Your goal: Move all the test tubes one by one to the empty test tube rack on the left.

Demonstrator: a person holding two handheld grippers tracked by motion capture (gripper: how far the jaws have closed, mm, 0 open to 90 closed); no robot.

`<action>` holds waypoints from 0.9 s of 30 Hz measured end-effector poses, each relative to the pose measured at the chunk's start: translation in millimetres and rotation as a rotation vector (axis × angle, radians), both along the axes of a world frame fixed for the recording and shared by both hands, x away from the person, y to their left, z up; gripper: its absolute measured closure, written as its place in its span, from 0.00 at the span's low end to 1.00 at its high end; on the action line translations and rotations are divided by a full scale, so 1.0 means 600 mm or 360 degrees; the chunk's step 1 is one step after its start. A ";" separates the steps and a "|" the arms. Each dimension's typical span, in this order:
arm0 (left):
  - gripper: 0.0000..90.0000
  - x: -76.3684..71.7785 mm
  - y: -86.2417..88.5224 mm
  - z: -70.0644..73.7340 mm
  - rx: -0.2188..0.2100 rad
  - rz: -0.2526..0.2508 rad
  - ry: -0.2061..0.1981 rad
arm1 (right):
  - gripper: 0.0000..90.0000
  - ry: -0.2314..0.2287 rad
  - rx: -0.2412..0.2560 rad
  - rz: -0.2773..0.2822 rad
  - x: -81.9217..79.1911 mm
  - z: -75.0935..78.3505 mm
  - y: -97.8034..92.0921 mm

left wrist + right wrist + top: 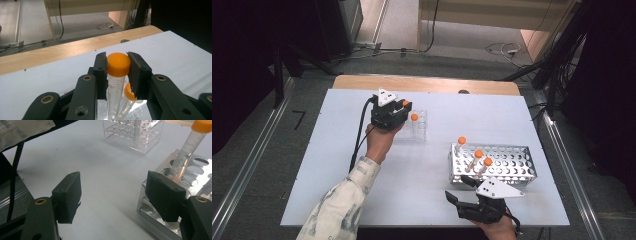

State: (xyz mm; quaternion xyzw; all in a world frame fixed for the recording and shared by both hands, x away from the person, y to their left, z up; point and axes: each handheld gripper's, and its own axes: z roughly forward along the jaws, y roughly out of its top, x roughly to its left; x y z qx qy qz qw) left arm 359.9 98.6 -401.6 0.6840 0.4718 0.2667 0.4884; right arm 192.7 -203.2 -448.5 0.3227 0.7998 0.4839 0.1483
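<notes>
Left gripper view: pads point(101, 72) clamp the orange cap point(118, 64) of a tube point(115, 96), one pad on each side, tube hanging straight down between the jaws, long axis vertical. Just below and beside it sits a second capped tube point(128, 100), leaning a bit, in the clear rack point(140, 110). High view puts the left gripper point(404, 107) over the clear rack point(422, 132) near mid-table, held tube at the rack's left end, second cap point(414, 117) right next to it. Whether the tube's bottom is clear of its hole, can't tell. Metal rack point(512, 162) lies well apart, toward the right and nearer the person, with three capped tubes standing in its left part point(461, 140). So the likely carry is across the table to the right and back, keeping the tube upright and lowering it into a free hole. Right gripper point(457, 192) sits at the table's near edge just beside the metal rack, jaws spread wide and holding nothing; in the right gripper view the rack corner point(160, 170) is by its far jaw. The right gripper is nearer the metal rack, but the left has the tube.
</notes>
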 end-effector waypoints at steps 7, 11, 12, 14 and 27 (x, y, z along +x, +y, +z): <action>0.78 -0.007 -0.004 -0.017 0.0014 0.0000 -0.0001 | 0.31 0.0000 -0.0003 0.0003 0.000 -0.001 0.001; 0.77 -0.009 -0.004 -0.024 0.0010 0.0010 0.0007 | 0.31 0.0000 -0.0005 0.0004 0.000 -0.002 0.002; 0.77 -0.009 -0.003 -0.025 0.0013 0.0006 0.0009 | 0.31 0.0000 -0.0007 0.0005 0.000 -0.002 0.002; 0.77 -0.010 -0.004 -0.027 0.0012 0.0005 0.0013 | 0.31 0.0002 -0.0009 0.0008 0.000 -0.003 0.002; 0.72 -0.014 -0.007 -0.025 0.0008 -0.0011 0.0014 | 0.31 0.0004 -0.0009 0.0009 0.000 -0.003 0.003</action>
